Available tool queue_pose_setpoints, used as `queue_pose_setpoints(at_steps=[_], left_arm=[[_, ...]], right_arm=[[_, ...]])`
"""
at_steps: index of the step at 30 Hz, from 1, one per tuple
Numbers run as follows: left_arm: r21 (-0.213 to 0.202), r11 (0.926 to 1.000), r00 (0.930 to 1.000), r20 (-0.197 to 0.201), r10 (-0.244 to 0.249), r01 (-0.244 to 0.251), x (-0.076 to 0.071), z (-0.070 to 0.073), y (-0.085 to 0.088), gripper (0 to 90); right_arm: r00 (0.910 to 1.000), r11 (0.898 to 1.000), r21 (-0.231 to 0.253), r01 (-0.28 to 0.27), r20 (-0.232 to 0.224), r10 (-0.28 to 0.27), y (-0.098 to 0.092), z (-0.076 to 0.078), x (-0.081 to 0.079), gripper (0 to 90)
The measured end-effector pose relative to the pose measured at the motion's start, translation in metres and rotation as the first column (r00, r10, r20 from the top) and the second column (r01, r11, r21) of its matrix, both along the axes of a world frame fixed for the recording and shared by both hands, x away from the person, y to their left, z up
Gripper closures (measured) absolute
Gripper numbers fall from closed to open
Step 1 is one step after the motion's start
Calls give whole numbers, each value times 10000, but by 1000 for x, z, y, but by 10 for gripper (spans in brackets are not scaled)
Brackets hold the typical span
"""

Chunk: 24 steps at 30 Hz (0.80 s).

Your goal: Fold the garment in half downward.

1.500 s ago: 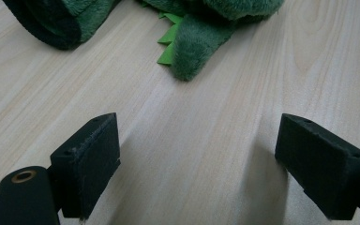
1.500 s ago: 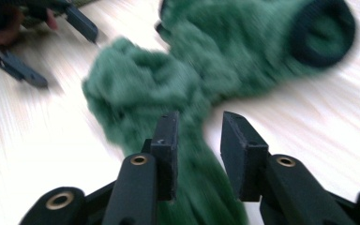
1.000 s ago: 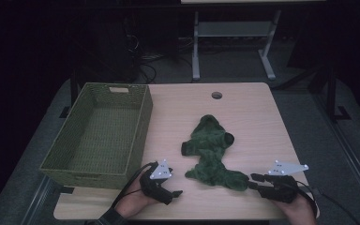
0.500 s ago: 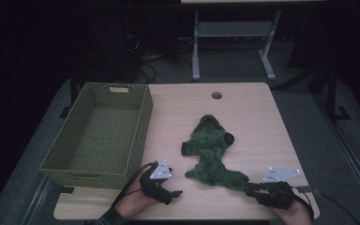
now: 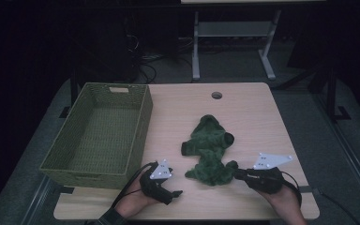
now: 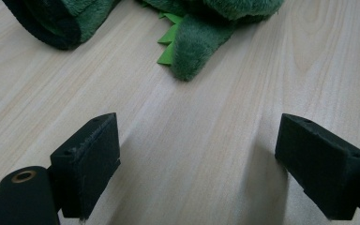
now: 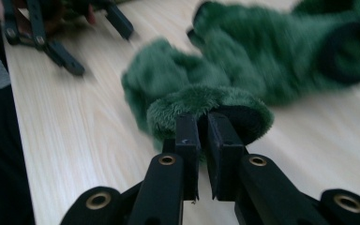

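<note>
Green plush garment [image 5: 211,152] lies crumpled on the table [image 5: 258,117], right of the basket [image 5: 101,133] and near the table's front half; its near edge is pinched by the right gripper [image 7: 204,126], jaws just closing, now nearly together with a fold of fuzzy fabric between the pads; the same gripper sits at the garment's lower right corner in the high view [image 5: 238,172]; left gripper [image 6: 197,154] rests just front-left of the garment, jaws wide apart over bare wood, nothing between them; basket stands at the table's left edge.
</note>
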<state>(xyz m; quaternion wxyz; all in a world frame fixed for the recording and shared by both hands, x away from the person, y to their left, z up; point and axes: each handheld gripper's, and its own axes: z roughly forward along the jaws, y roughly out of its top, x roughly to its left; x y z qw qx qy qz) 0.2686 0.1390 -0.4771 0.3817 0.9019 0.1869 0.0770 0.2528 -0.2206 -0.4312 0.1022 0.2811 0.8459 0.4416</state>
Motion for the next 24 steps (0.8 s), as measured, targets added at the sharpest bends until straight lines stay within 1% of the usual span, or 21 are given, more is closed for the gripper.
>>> queue_pose_setpoints(at_steps=[3, 5, 7, 8, 10, 12, 15, 17, 18, 19, 21, 22, 24], left_arm=[[-37, 10000, 10000, -14, 20, -20, 0, 0, 0, 134], [-17, 10000, 10000, -3, 13, -13, 0, 0, 0, 134], [0, 10000, 10000, 27, 2, -2, 0, 0, 0, 134], [-13, 10000, 10000, 23, 11, -11, 0, 0, 0, 134], [-15, 10000, 10000, 23, 12, -12, 0, 0, 0, 134], [-18, 10000, 10000, 67, -8, 8, 0, 0, 0, 134], [-43, 10000, 10000, 39, 9, -9, 0, 0, 0, 134], [-29, 10000, 10000, 20, -9, 9, 0, 0, 0, 134], [-20, 10000, 10000, 45, -18, 18, 0, 0, 0, 134], [-31, 10000, 10000, 14, -6, 6, 0, 0, 0, 134], [-32, 10000, 10000, 5, -3, 3, 0, 0, 0, 134], [-20, 10000, 10000, -4, 4, -4, 0, 0, -1, 134], [-14, 10000, 10000, -6, 5, -5, 0, 0, -1, 134]], right_arm=[[9992, 9994, -31, -345, 182, 346, 14, 5, 9, 841], [9986, 9990, -27, -446, 280, 447, 22, 7, 15, 827], [9980, 9986, 19, -532, 356, 531, 28, 6, 21, 772], [9978, 9985, 130, -528, 413, 522, 31, 6, 23, 725], [9963, 9986, 315, -432, 764, 406, 35, 7, 28, 709], [9963, 9990, 439, -126, 858, 88, 34, 10, 31, 710], [9949, 9978, 633, 202, 978, -264, 25, 14, 33, 734], [9939, 9963, 715, 476, 957, -544, 18, 15, 33, 740], [9925, 9948, 823, 605, 1007, -687, 14, 14, 34, 761], [9926, 9939, 832, 718, 917, -794, 12, 13, 36, 763], [9923, 9933, 565, 1006, 663, -1043, 12, 9, 42, 763], [9930, 9931, 471, 1070, 452, -1091, 12, 5, 46, 763], [9951, 9942, 451, 973, 136, -980, 16, -1, 52, 763]])
